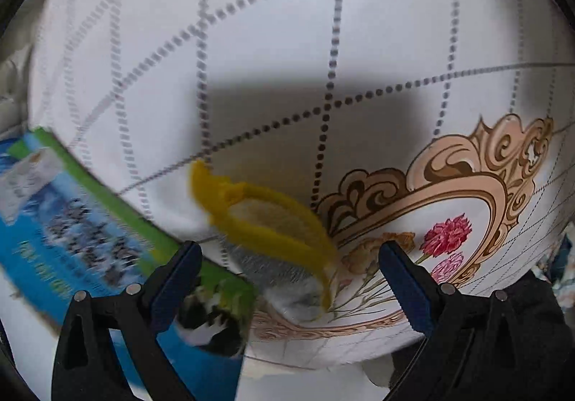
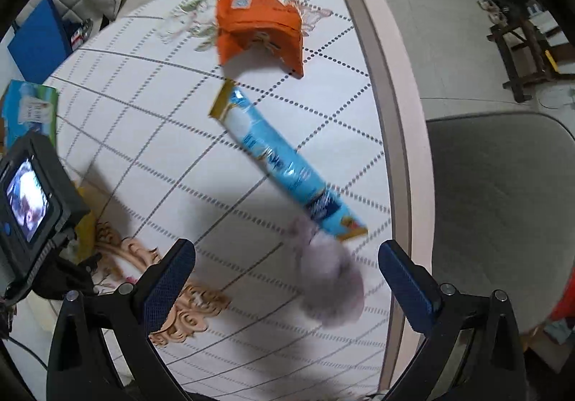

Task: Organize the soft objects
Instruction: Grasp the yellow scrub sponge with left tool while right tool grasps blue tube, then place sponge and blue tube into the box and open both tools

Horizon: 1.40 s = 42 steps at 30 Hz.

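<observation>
Left wrist view: the left hand-held gripper (image 1: 289, 278) is spread over a yellow-and-grey slipper (image 1: 273, 239) on the surface (image 1: 273, 41), beside a blue box (image 1: 72, 232). The right hand-held gripper (image 2: 287, 278), also spread, frames a grey fluffy ball (image 2: 330, 289); beyond lie a blue packet (image 2: 284, 160) and an orange pouch (image 2: 258, 30).

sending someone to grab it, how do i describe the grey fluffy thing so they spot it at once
On the white checked tablecloth, near the edge facing the grey chair, find the long light-blue packet. The grey fluffy ball lies at its near end: the only furry, unprinted item.
</observation>
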{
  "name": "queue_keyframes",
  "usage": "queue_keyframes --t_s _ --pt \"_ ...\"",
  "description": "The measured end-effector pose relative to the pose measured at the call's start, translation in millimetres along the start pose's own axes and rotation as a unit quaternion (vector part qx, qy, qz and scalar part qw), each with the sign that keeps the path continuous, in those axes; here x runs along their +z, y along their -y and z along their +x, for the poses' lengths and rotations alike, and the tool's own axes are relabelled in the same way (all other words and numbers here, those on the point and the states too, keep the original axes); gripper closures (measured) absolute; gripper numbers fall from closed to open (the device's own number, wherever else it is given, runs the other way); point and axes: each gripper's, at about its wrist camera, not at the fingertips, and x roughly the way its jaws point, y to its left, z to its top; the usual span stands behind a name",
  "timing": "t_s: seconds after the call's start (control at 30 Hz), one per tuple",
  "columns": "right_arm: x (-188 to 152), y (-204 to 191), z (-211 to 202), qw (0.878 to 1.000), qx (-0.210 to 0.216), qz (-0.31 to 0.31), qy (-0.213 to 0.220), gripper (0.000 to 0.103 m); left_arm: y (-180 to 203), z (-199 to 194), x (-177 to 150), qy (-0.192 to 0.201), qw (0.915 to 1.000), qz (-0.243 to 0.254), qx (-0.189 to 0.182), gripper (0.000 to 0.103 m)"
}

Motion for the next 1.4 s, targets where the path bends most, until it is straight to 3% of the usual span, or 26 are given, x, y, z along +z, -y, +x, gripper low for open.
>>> queue_keyframes --t_s 0.03,0.07,0.13,0.17,0.23,0.3,0.37,0.43,0.57,0.67,0.73,0.83,0.93,1.03,1.13,1.27,1.4 --pt "8 1 8 1.000 -0.003 -0.007 -0.005 0.000 0 5 1 -0.009 0.9999 -0.006 -0.006 0.011" --pt "15 2 16 1.000 -0.008 -0.015 -0.012 0.000 0 10 0 -0.016 0.9997 -0.012 -0.012 0.027" --pt "28 2 32 0.999 -0.017 -0.030 -0.028 0.000 -3 13 -2 -0.021 0.9986 -0.037 -0.033 0.038" --pt "33 1 40 0.999 -0.017 -0.037 -0.035 0.000 -4 12 -4 -0.019 0.9973 -0.050 -0.050 0.052" --pt "41 -3 53 0.997 -0.015 -0.053 -0.048 0.004 -8 7 -9 0.000 0.9923 -0.090 -0.085 0.055" --pt "46 -8 63 0.996 -0.016 -0.064 -0.058 0.017 -14 -4 -11 0.038 0.9860 -0.131 -0.097 0.055" --pt "49 -13 72 0.995 -0.020 -0.066 -0.070 0.051 -19 -14 -13 0.068 0.9779 -0.162 -0.114 0.055" --pt "51 -14 74 0.996 -0.026 -0.054 -0.071 0.064 -25 -19 -13 0.087 0.9655 -0.192 -0.152 0.055" --pt "52 -8 72 0.995 0.041 0.019 -0.090 0.080 -33 -20 -9 0.109 0.9506 -0.228 -0.180 0.054" --pt "55 -3 71 0.988 0.097 0.071 -0.098 0.081 -46 -22 -6 0.116 0.9431 -0.246 -0.192 0.053" --pt "56 -3 73 0.987 0.099 0.081 -0.100 0.081 -52 -21 -4 0.117 0.9375 -0.252 -0.210 0.047" --pt "57 -6 74 0.988 0.090 0.082 -0.099 0.077 -56 -16 -6 0.121 0.9325 -0.260 -0.220 0.043" --pt "56 -13 73 0.989 0.078 0.079 -0.095 0.077 -54 -9 -13 0.129 0.9340 -0.260 -0.209 0.043" --pt "51 -28 70 0.994 0.042 0.067 -0.080 0.077 -38 -11 -22 0.139 0.9395 -0.265 -0.168 0.055" --pt "45 -48 65 0.996 0.008 0.056 -0.072 0.084 -27 -18 -34 0.150 0.9369 -0.267 -0.169 0.058" --pt "28 -74 36 0.997 0.041 0.046 -0.054 0.085 -33 -40 -68 0.193 0.9234 -0.283 -0.174 0.058" --pt "9 -117 -22 0.996 0.092 0.016 -0.014 0.085 -63 -78 -123 0.254 0.8971 -0.306 -0.192 0.058"
